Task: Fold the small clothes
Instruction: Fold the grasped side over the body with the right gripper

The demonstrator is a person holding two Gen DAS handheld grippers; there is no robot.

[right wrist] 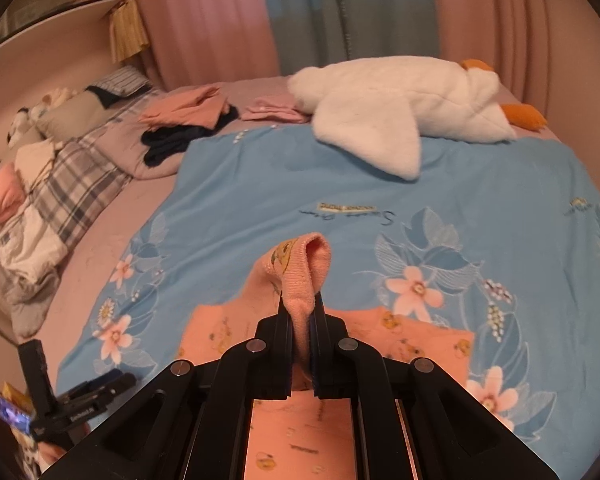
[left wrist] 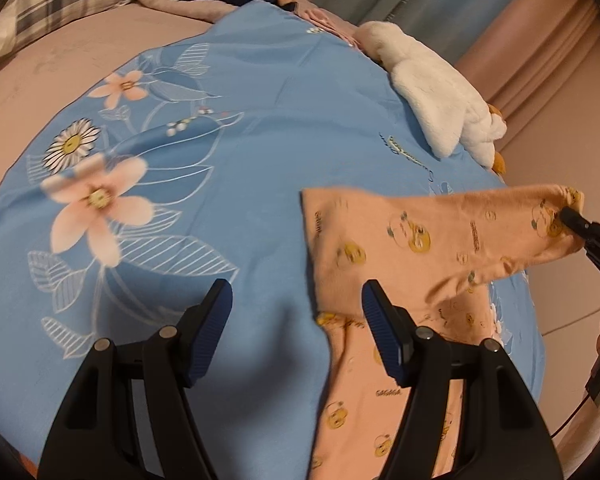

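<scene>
— Nearest in left wrist view: left gripper [left wrist: 296, 300] spread wide, empty, over blue floral sheet [left wrist: 228, 152]; right finger above peach garment [left wrist: 380, 248], lying on sheet, one end lifted.
— Worth carrying that end straight across, keeping edges aligned, left pinning the fold.
— Right wrist view: right gripper [right wrist: 301, 312] pinching the ribbed cuff [right wrist: 300, 276].
— Shows folded pile [right wrist: 188, 110] beyond plush goose [right wrist: 400, 104]; grip detail missed by left view.

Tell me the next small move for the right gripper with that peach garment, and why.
Probably carry the pinched cuff across and lay it down on the garment's body. The right gripper has its jaws shut on a cuff of the peach garment, lifting it off the blue floral sheet, while the left gripper hangs open beside the garment's edge, holding nothing.
</scene>
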